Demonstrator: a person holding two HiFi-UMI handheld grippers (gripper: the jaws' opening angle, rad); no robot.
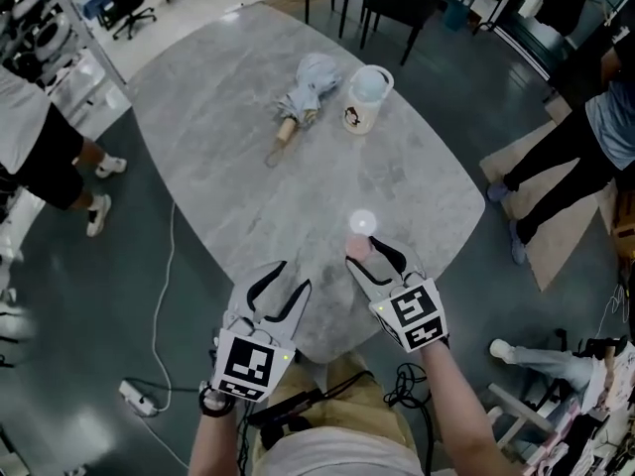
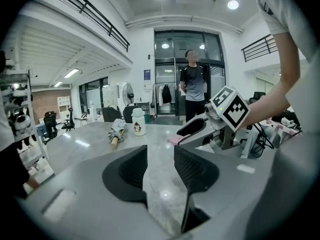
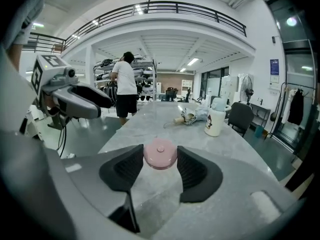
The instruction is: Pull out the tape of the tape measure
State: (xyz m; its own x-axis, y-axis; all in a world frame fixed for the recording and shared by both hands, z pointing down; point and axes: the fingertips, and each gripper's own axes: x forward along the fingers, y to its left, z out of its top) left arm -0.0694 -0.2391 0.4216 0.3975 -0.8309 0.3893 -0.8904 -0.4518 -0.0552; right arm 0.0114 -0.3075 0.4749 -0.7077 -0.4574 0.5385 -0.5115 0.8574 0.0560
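Tape measure [image 3: 160, 153]: you are holding this pink disc over the near end of the tabletop [image 1: 248, 167], flat face up. No tape tab is showing.
Right claw [image 3: 160, 160]: it is clamping the disc's rim between its tips.
Left claw [image 2: 160, 155]: it is standing fairly wide, gripping nothing.
Relation: the disc is sitting ahead and to the right of your left claw, near but apart. That free claw is probably the one to reach across.

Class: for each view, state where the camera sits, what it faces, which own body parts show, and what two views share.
Head view: on head, down at table; left gripper, right gripper, forearms.
Left gripper view: on that gripper, across table; right gripper shows.
Right gripper view: on that gripper, at tape measure; left gripper shows.
Shared: the umbrella.
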